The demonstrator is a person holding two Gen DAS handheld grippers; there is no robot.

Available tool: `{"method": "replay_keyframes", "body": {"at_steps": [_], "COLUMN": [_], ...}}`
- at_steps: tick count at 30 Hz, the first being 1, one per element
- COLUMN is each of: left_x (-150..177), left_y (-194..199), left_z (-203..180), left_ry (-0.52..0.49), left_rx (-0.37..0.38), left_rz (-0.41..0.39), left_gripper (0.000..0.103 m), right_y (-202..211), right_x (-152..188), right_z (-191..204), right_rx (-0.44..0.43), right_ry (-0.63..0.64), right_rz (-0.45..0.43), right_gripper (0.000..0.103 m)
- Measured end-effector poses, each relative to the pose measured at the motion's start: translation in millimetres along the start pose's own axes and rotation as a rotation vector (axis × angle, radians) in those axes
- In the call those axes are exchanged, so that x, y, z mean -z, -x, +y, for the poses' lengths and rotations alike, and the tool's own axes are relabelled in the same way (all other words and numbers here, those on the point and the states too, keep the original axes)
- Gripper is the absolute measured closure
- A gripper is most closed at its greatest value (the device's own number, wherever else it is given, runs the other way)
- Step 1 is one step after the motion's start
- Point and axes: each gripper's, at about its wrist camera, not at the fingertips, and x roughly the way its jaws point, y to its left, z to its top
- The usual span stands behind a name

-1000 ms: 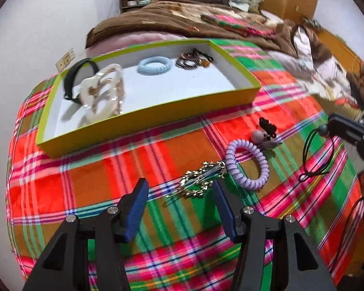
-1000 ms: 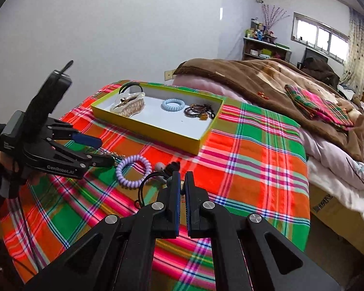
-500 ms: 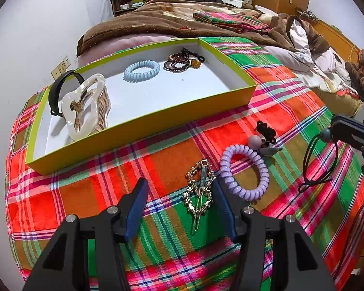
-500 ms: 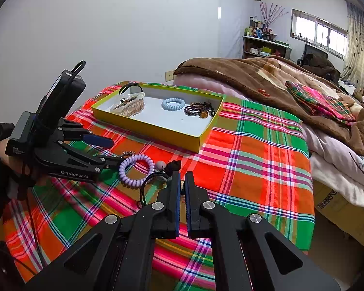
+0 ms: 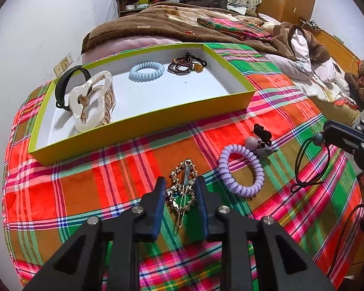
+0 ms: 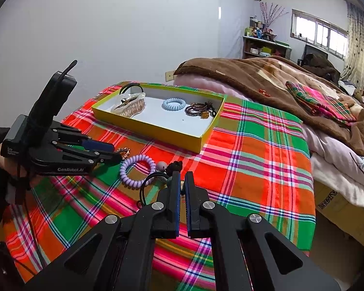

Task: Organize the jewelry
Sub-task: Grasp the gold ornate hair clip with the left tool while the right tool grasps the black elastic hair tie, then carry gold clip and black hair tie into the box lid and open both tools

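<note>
A gold chain hair clip (image 5: 183, 188) lies on the plaid cloth between the fingers of my left gripper (image 5: 180, 184), which has narrowed around it. My right gripper (image 6: 181, 178) is shut on a black hair tie with a grey bead (image 5: 310, 162), held just above the cloth. A purple coil hair tie (image 5: 240, 172) and a beaded black tie (image 5: 260, 138) lie to the right of the clip. The yellow-green tray (image 5: 143, 123) holds a white claw clip (image 5: 92, 101), a black band (image 5: 65, 88), a blue coil tie (image 5: 146, 70) and a brown bead bracelet (image 5: 185, 64).
The plaid cloth (image 6: 254, 160) covers the near end of a bed. A brown blanket (image 6: 267, 77) and a folded plaid cloth (image 6: 320, 101) lie beyond the tray. A white wall stands at the left, a shelf (image 6: 264, 43) at the back.
My left gripper has moved forward and down over the gold clip and its fingers have closed in on it. The right gripper has held still with the black tie.
</note>
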Motion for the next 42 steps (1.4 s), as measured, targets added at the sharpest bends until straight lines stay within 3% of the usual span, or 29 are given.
{"method": "replay_keyframes", "body": {"at_steps": [23, 42], "left_x": [-18.3, -73.7], "left_y": [43.1, 42.6], "left_z": [16.7, 33.0], "left_ry": [0.042, 0.038], "left_rx": [-0.012, -0.009], "left_rz": [-0.118, -0.167], "left_gripper": [0.078, 0.078], "right_y": [5.8, -30.6], "right_x": [-34.2, -95.2], "right_z": [12.6, 0.8], "right_rx": [0.017, 0.049], "right_ry": [0.03, 0.032], "right_rz": [-0.066, -0.079], "right_gripper": [0.1, 0.1]}}
